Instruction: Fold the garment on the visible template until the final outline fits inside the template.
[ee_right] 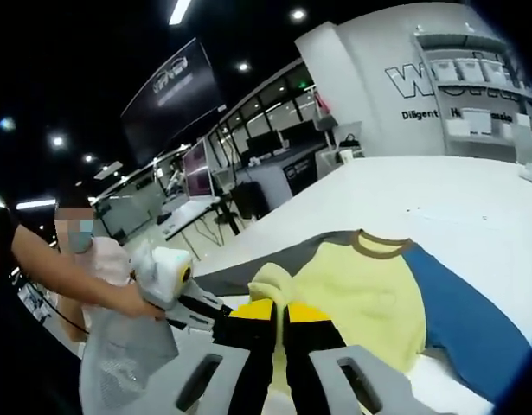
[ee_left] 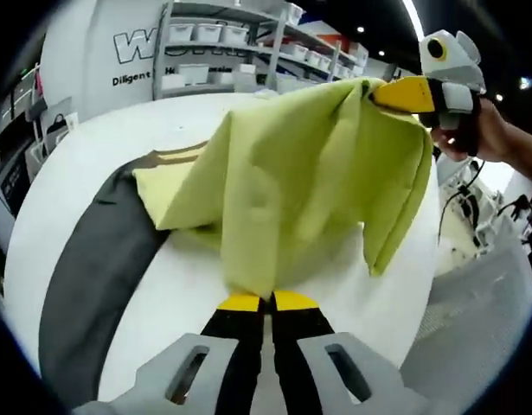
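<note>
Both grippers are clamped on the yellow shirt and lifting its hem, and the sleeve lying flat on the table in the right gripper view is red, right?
Not quite. The sleeve is blue, not red, as the right gripper view shows. The rest holds: the left gripper and the right gripper are both shut on the shirt, lifting its edge off the table.

yellow garment [ee_right: 361, 298], grey and blue sleeves, brown collar, white table [ee_right: 473, 199]
</note>
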`<action>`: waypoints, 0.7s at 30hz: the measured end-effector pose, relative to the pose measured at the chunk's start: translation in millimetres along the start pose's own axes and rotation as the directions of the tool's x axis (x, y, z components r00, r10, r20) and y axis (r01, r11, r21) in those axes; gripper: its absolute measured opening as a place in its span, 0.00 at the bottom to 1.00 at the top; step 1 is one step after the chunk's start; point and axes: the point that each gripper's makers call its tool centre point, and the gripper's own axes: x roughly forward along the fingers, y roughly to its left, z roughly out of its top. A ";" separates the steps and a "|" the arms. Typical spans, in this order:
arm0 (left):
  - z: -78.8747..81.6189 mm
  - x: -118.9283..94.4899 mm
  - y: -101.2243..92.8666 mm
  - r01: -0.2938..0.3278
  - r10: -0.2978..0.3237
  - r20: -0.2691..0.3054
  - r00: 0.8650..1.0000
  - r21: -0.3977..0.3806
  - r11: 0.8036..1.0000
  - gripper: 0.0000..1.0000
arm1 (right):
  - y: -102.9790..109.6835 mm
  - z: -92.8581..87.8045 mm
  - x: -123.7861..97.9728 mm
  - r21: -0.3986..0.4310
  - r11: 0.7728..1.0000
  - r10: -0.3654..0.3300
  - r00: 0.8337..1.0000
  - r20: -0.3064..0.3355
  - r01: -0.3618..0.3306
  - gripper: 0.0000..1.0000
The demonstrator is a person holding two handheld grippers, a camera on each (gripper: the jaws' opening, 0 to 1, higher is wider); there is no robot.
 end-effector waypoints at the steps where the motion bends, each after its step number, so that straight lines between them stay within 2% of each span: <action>1: -0.8 -3.8 -1.7 0.023 -0.023 -0.009 1.000 -0.017 1.000 0.01 | -0.4 -1.8 -0.2 -0.016 1.000 -0.002 1.000 -0.006 0.002 0.00; 3: -0.4 -13.4 -1.7 0.058 -0.058 -0.017 0.998 -0.016 0.998 0.01 | -0.4 -5.8 -0.9 -0.037 0.999 -0.003 1.000 -0.023 0.002 0.00; 6: -2.6 -26.5 0.6 0.092 -0.093 -0.043 0.995 -0.025 0.995 0.01 | -1.7 -16.8 -2.2 -0.110 0.994 -0.011 0.997 -0.072 0.003 0.00; 10: -3.9 -40.8 4.9 0.136 -0.138 -0.068 0.988 -0.036 0.990 0.01 | -1.4 -34.1 -2.1 -0.254 0.967 -0.019 0.987 -0.158 -0.022 0.00; 13: -2.8 -47.8 15.2 0.130 -0.132 -0.074 0.988 -0.032 0.991 0.01 | -0.1 -41.4 -0.4 -0.327 0.944 -0.031 0.982 -0.189 -0.033 0.00; 15: -4.2 -48.6 22.9 0.102 -0.104 -0.078 0.992 -0.028 0.994 0.02 | -1.1 -43.2 3.8 -0.331 0.944 -0.046 0.982 -0.183 -0.018 0.00; 17: -9.1 -46.6 31.1 0.068 -0.070 -0.085 0.994 -0.021 0.997 0.05 | -8.4 -46.6 8.6 -0.322 0.946 -0.088 0.979 -0.185 0.024 0.04; 19: -13.5 -42.9 39.1 0.024 -0.027 -0.074 0.997 -0.031 0.999 0.17 | -14.3 -52.1 12.8 -0.298 0.953 -0.118 0.975 -0.188 0.058 0.11; 21: -17.5 -40.9 42.9 -0.013 0.012 -0.058 0.998 -0.026 1.000 0.31 | -20.4 -59.8 13.6 -0.299 0.950 -0.156 0.966 -0.208 0.090 0.16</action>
